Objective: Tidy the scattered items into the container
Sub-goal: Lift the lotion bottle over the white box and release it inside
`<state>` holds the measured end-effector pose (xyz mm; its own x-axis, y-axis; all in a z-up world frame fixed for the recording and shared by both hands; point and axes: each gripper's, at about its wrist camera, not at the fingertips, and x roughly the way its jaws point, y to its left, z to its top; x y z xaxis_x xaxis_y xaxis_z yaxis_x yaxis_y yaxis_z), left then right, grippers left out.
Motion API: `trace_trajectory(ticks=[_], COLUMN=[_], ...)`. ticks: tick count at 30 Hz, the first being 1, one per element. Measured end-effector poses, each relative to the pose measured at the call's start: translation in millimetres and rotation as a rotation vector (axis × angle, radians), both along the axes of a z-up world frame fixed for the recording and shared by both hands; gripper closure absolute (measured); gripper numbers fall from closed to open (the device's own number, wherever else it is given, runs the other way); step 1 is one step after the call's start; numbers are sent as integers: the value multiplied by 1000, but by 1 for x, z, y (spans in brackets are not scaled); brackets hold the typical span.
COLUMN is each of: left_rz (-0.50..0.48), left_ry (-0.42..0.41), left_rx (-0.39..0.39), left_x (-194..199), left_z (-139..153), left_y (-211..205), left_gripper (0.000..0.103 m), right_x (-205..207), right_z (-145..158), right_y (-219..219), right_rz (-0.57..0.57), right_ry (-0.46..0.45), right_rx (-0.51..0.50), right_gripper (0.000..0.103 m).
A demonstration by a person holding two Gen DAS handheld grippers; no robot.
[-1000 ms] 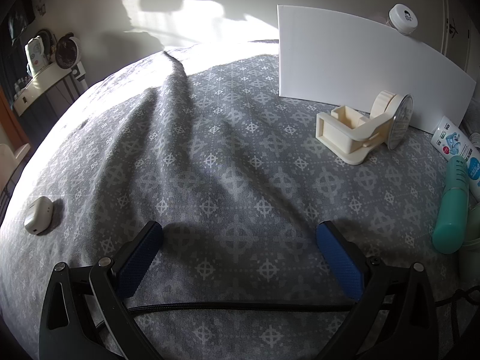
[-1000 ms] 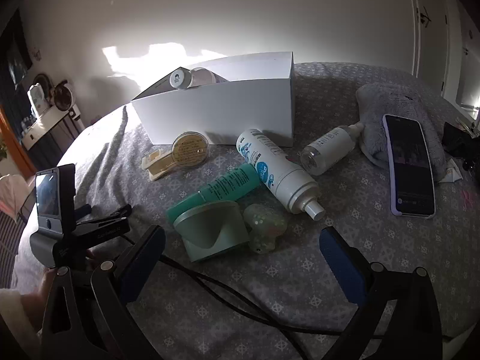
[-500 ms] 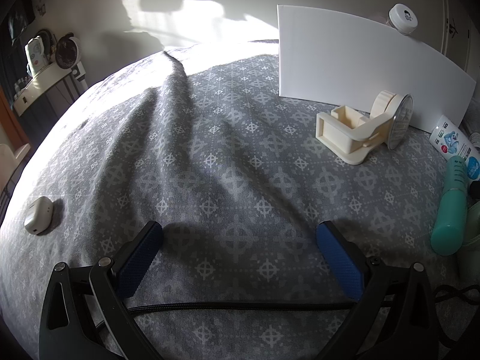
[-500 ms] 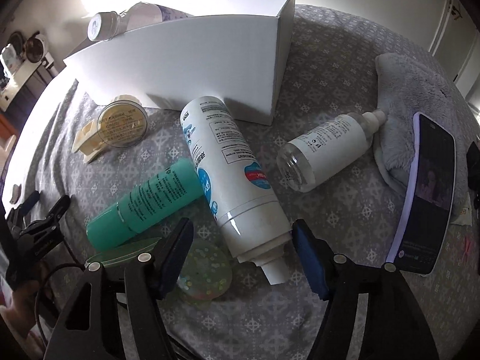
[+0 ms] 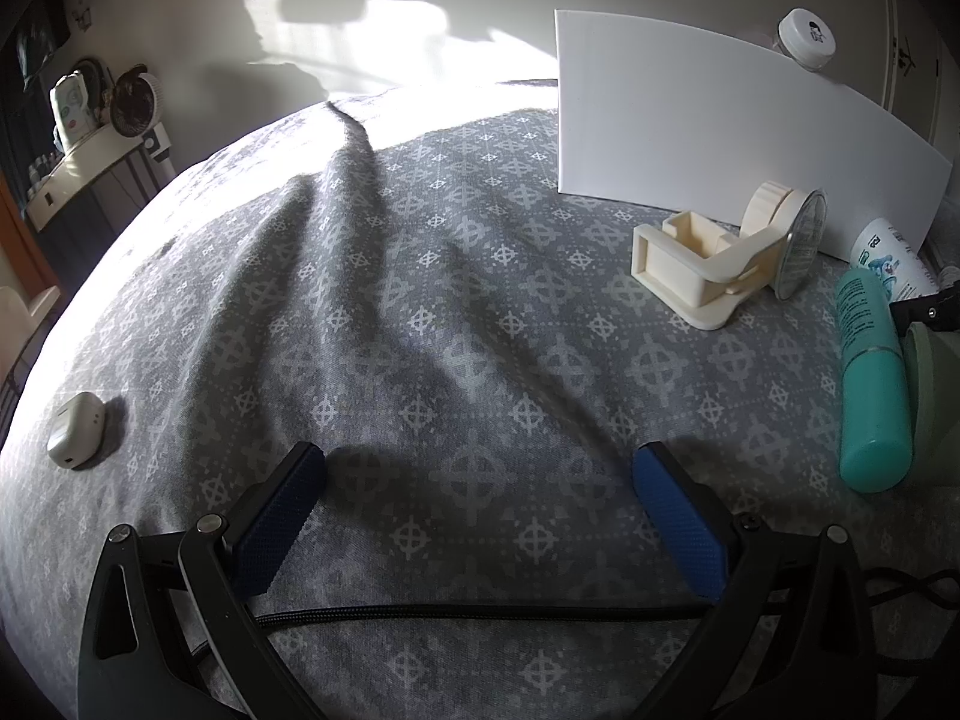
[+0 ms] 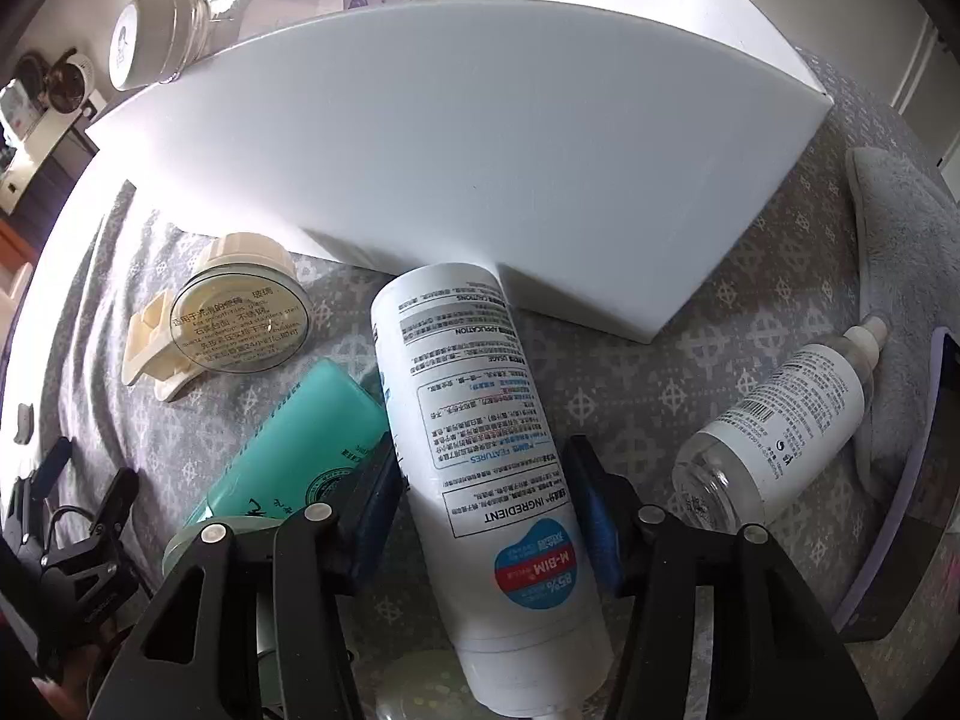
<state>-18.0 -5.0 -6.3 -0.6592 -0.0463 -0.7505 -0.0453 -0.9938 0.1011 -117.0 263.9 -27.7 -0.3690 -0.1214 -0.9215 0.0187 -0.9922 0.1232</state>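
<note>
My right gripper [image 6: 483, 480] straddles a large white spray bottle [image 6: 474, 420] lying on the grey bedspread; its blue pads [image 6: 378, 510] sit on either side of the bottle, close to it, and contact is unclear. A teal tube [image 6: 300, 438] lies left of the bottle. A round tin on a cream holder [image 6: 240, 324] and a small clear bottle [image 6: 780, 420] lie nearby. The white box [image 6: 480, 150] stands behind, with a capped bottle [image 6: 180, 18] inside. My left gripper [image 5: 480, 516] is open and empty over bare bedspread, left of the box [image 5: 690, 120].
A phone [image 6: 912, 480] and a grey plush [image 6: 900, 228] lie at the right. A small white case [image 5: 75, 438] sits far left on the bed. A black cable [image 5: 480, 609] crosses under my left gripper. A side table [image 5: 78, 144] stands beyond the bed edge.
My right gripper has moved forward and down over the white spray bottle and narrowed around it. My left gripper has stayed still.
</note>
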Motion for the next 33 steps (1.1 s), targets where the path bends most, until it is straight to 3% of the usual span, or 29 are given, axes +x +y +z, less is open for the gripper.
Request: trace_trajectory(ticks=[12,21,27,30,33], left_rz=[0,0,0,0,0], left_ry=[0,0,0,0,0], left_rx=[0,1,3,3,3], left_x=[0,0,0,0,0], left_z=[0,0,0,0,0], left_y=[0,0,0,0,1], left_gripper=[0,0,0,0,0], right_x=[57,56,12,-10,-28], right_z=[55,123,148,146,137], right_y=[-1,9,17,26,26], right_rz=[21,-35,-124,-183,-221], right_ry=[116,287,348,353,347], right_rx=[-197,-342,-327,-313,-231], right_gripper=[60,60,60,60,60])
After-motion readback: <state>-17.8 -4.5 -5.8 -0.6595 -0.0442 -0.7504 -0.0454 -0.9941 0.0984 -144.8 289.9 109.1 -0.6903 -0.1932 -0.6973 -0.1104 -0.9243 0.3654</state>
